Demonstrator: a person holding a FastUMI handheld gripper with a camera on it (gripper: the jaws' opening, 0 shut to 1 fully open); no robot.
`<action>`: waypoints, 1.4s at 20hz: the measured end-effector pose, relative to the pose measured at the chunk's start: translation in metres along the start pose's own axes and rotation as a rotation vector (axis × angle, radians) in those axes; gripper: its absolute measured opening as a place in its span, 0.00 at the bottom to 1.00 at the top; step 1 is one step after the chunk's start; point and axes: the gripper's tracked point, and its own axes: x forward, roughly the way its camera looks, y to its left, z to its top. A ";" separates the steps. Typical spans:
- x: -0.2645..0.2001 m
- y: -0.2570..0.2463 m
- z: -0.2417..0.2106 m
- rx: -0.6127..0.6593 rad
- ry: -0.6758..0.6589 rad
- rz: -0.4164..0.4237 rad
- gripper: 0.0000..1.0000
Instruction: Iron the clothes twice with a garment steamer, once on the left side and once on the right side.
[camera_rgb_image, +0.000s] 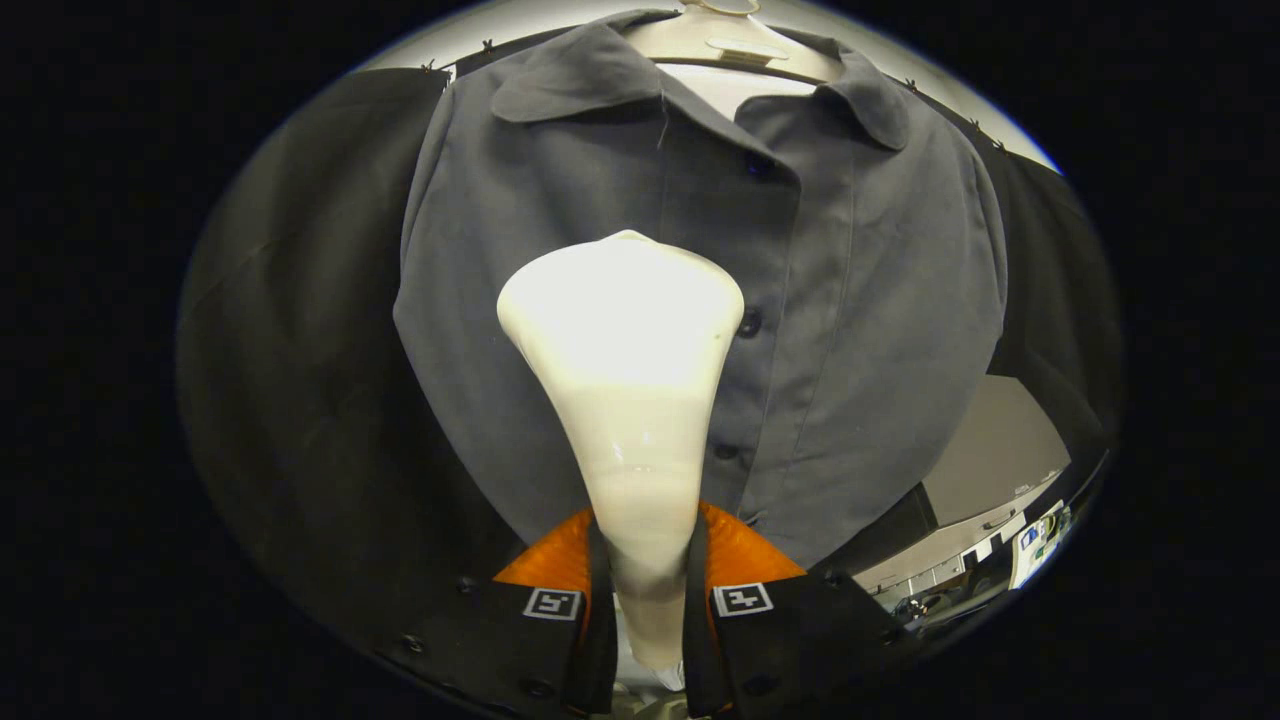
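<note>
A grey button-up shirt (860, 300) hangs on a pale hanger (735, 50) straight ahead of me. My gripper (645, 560) is shut on the neck of a white garment steamer (625, 340), with an orange finger (555, 560) pressing on each side of it. The steamer's wide head points at the shirt's left half, just left of the button placket (748, 322), at about chest height. Whether the head touches the cloth I cannot tell.
Black booth cloth (300, 380) hangs behind and around the shirt. Past the shirt's lower right hem a pale wall (990, 450) and some room clutter (1035, 540) show.
</note>
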 end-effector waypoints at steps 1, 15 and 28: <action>0.003 -0.001 -0.005 -0.002 0.008 0.001 0.34; 0.036 0.003 -0.102 0.001 0.160 -0.001 0.34; 0.079 -0.008 -0.211 0.006 0.320 -0.024 0.34</action>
